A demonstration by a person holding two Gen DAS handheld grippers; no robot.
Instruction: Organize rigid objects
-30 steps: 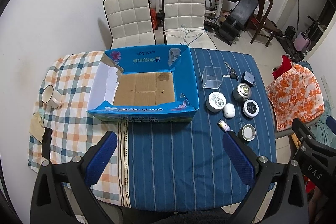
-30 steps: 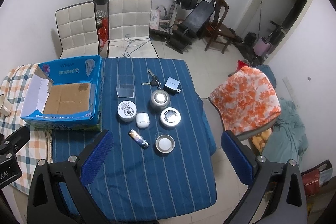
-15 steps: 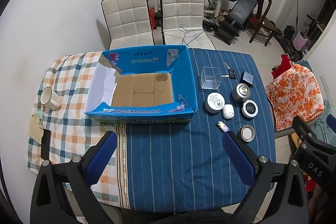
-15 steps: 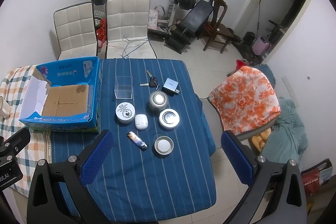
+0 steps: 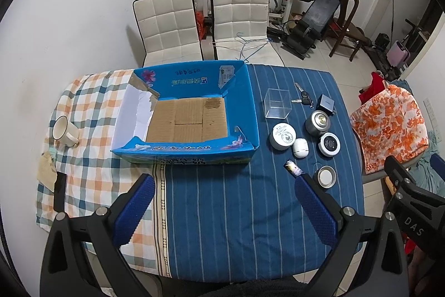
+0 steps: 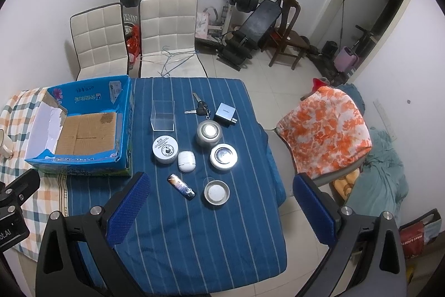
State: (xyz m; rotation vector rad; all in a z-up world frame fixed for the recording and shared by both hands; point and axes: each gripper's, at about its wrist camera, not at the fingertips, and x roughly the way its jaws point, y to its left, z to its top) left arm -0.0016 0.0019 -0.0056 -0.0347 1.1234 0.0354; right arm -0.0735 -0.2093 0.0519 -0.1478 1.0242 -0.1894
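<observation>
An open blue cardboard box (image 5: 244,116) (image 6: 126,113) with nothing on its brown floor lies on the table's left half. To its right on the blue striped cloth lie a clear plastic cube (image 6: 162,116), keys (image 6: 200,107), a grey adapter (image 6: 225,113), a white round tin (image 6: 165,149), a white earbud case (image 6: 185,161), two silver tins (image 6: 209,133) (image 6: 223,156), a lighter (image 6: 181,186) and a small metal dish (image 6: 216,192). My left gripper (image 5: 222,202) is open, high above the table's near edge. My right gripper (image 6: 219,202) is open above the near right side.
A white mug (image 5: 64,131), a paper scrap and a dark phone (image 5: 59,191) lie on the checked cloth at the left. Two white chairs (image 5: 200,24) stand behind the table. A chair with an orange floral cover (image 6: 324,130) stands at the right. Gym gear lines the back wall.
Both grippers have risen and drawn back a little, so the table looks smaller and farther. Nothing on the table has moved. Both stay open.
</observation>
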